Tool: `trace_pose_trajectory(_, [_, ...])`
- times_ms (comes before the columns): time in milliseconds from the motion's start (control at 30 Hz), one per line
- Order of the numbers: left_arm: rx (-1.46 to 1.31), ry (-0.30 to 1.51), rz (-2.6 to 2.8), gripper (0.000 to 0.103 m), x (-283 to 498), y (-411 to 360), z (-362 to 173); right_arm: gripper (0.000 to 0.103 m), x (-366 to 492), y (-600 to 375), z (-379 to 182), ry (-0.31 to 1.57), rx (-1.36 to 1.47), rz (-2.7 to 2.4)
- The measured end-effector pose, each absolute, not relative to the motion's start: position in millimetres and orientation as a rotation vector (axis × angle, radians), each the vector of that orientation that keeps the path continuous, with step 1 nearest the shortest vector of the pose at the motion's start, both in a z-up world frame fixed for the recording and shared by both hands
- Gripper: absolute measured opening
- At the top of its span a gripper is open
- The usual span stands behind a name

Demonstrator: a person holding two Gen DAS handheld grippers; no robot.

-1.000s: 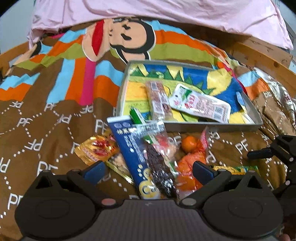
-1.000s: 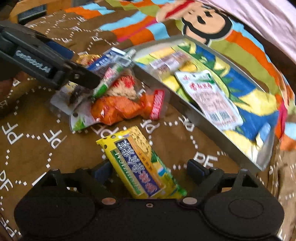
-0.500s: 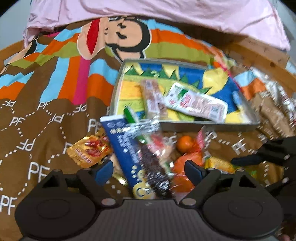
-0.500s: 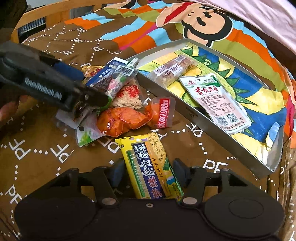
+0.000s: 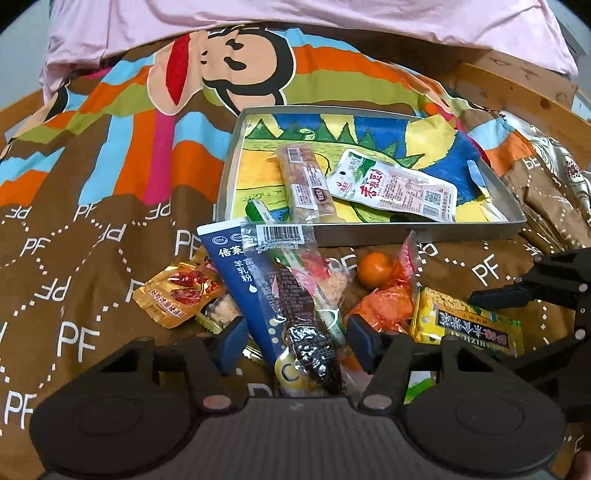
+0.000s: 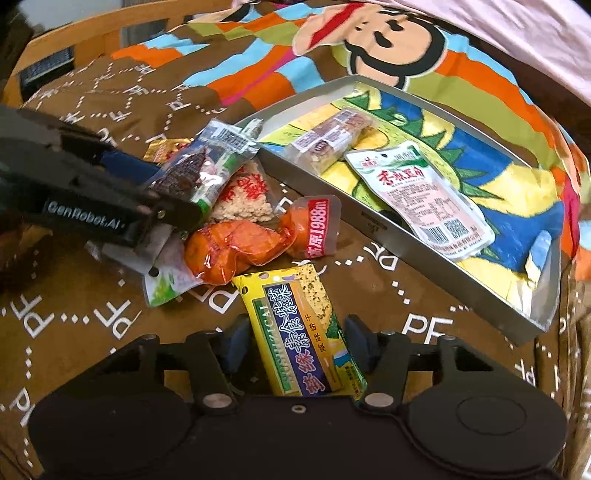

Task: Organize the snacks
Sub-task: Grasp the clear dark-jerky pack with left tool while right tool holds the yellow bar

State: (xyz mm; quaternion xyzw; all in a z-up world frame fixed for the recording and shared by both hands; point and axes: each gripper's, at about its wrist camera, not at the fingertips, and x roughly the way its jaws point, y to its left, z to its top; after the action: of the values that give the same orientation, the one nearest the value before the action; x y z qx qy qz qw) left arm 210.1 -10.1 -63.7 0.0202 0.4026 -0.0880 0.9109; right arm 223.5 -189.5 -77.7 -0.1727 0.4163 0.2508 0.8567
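Note:
My left gripper is closing around a clear packet of dark dried fruit that lies on a blue sachet; its pads stand just off the packet's sides. My right gripper straddles a yellow cracker pack, which also shows in the left wrist view; its pads are close to the pack, with small gaps showing. A metal tray with a painted liner holds a long bar and a white tofu packet. The tray shows in the right wrist view too.
Loose snacks lie on the brown bedspread in front of the tray: an orange vacuum packet, a small orange, a gold date packet, a rice cake packet. Pink bedding and a wooden frame lie behind.
Both grippers have narrowed: the left around the dried fruit packet, the right around the yellow cracker pack. The left gripper has lifted the packet's end slightly.

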Motion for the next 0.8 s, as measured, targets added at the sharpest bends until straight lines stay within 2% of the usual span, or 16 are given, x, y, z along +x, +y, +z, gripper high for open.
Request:
trace_pose_trajectory(200, [-0.022, 0.863, -0.17, 0.053, 207, -5, -60, 0.056, 222, -198, -74, 0.914, -0.27, 0.464])
trace_pose_trajectory(533, [-0.045, 0.899, -0.165, 0.049, 193, -2, -59, 0.056, 212, -206, -70, 0.959, -0.152, 0.379])
trace_pose_trajectory(800, [-0.056, 0.917, -0.165, 0.049, 193, -1, -59, 0.057, 210, -202, -73, 0.957, -0.165, 0.361])
